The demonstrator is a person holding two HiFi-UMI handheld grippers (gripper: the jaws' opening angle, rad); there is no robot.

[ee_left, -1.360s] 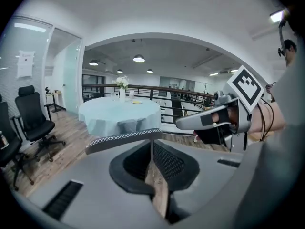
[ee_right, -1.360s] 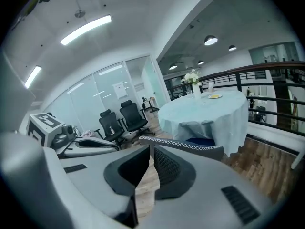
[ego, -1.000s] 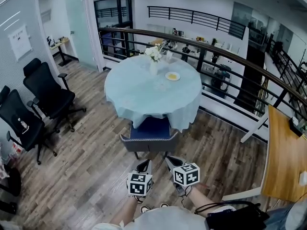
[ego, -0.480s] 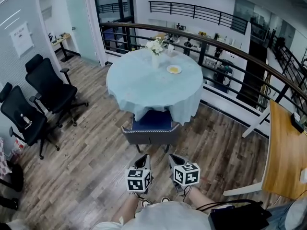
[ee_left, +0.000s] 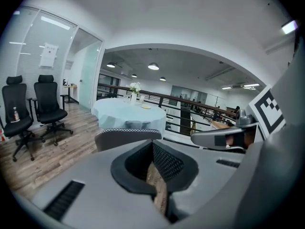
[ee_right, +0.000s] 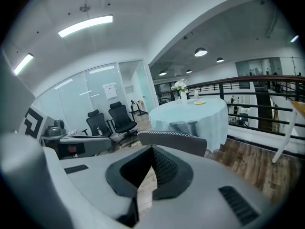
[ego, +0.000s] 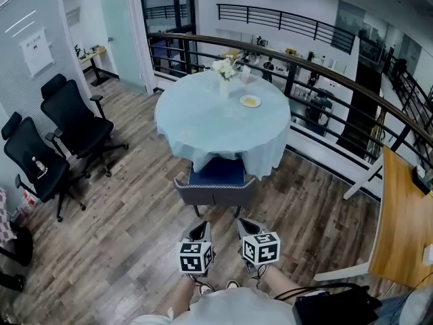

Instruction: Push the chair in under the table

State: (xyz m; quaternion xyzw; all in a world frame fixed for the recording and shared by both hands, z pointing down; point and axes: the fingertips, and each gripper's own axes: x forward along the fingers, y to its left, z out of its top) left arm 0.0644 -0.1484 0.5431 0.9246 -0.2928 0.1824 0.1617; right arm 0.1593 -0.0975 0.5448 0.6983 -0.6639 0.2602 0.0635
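Observation:
A chair with a grey back and blue seat stands half under the round table, which is draped in a pale blue cloth. My left gripper and right gripper hang side by side a short way in front of the chair's back, apart from it. Both are shut with nothing between their jaws. In the left gripper view the shut left gripper points at the chair back. The right gripper view has the right gripper facing the chair back and the table.
Two black office chairs stand at the left wall. A dark railing curves behind the table. A wooden tabletop is at the right and a black bag by my feet. A flower vase and a plate sit on the table.
The head view has drifted, so table and chair sit slightly further right. Both grippers have shifted a little and remain side by side in front of the chair.

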